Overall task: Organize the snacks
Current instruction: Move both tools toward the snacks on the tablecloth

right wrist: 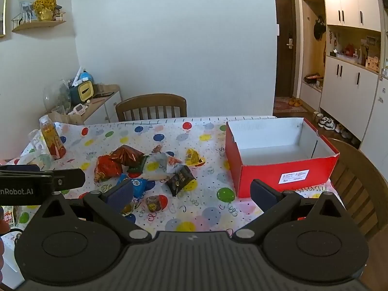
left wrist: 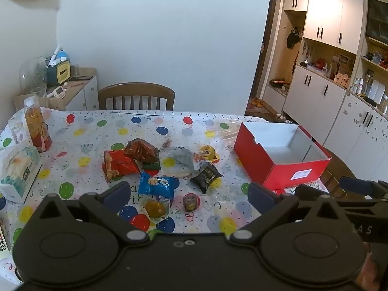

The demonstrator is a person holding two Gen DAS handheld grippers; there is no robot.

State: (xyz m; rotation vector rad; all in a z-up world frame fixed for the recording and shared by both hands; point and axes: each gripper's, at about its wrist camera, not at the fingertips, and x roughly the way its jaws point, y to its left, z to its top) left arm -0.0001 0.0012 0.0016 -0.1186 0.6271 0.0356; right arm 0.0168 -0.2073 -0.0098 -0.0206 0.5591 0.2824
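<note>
Snacks scattered mid-table on balloon cloth, loosely clustered: red bag touching brown foil bag, green packet tucked just beside those two; blue packet nearer the camera; grey wrapper next to yellow cup; black packet in front of the grey wrapper; small candy behind the pile; clear jelly cup and round maroon-wrapped sweet closest to the near edge. Red box lay open at the table's right, white inside, nothing seen in it, well apart from the cluster. Left gripper hovered low over the near edge, fingers spread wide, nothing between them, jelly cup and round sweet showing through the gap. Right gripper likewise spread wide and unloaded, set between the cluster and the box, its left finger overlapping the blue packet in view, contact not determinable. Bottle of amber drink stood upright at far left, tissue pack just in front of it. Chair pushed in at the far side; second chair at right beyond the box.
</note>
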